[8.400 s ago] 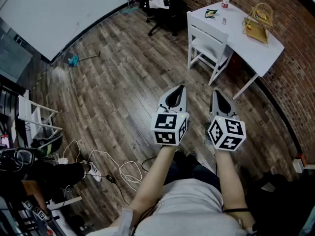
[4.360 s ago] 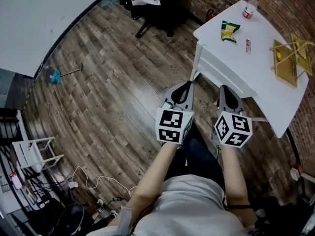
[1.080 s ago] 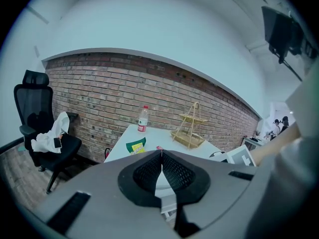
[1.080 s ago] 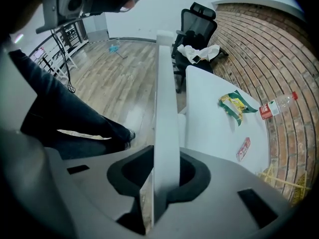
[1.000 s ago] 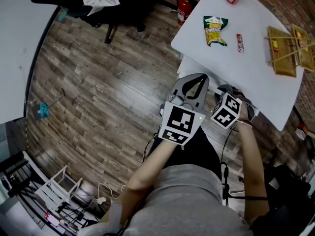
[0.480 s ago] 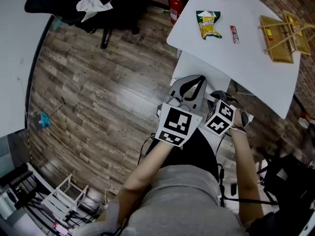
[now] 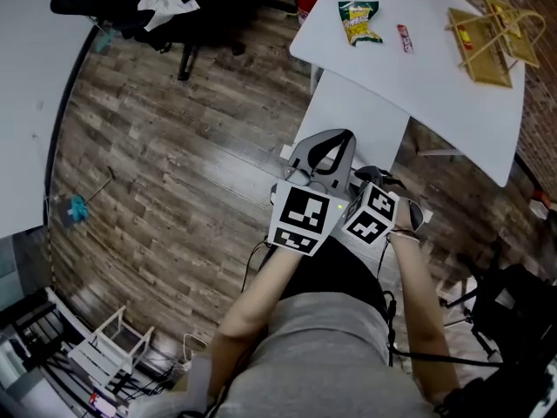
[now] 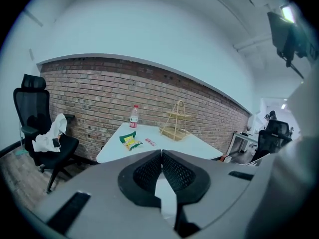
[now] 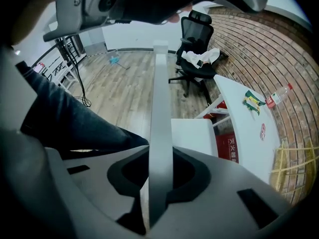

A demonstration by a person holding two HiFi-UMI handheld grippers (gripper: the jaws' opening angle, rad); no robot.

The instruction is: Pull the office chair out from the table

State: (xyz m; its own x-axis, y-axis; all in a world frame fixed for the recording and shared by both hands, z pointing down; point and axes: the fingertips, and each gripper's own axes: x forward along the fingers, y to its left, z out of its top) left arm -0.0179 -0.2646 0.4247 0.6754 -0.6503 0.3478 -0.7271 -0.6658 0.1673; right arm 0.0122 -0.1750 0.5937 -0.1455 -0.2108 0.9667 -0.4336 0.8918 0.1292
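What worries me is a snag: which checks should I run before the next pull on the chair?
1. Right hand-held gripper clamped on the back rail: ok.
2. Left hand-held gripper free: jaws together, holding nothing: ok.
3. Seat fully out from under the table: cannot tell; it shows right against the table edge.
4. Room behind the chair: the person's leg stands close beside the rail: not ok, probably step back first.
5. Snack bag and basket on the table, apart from the chair: ok.
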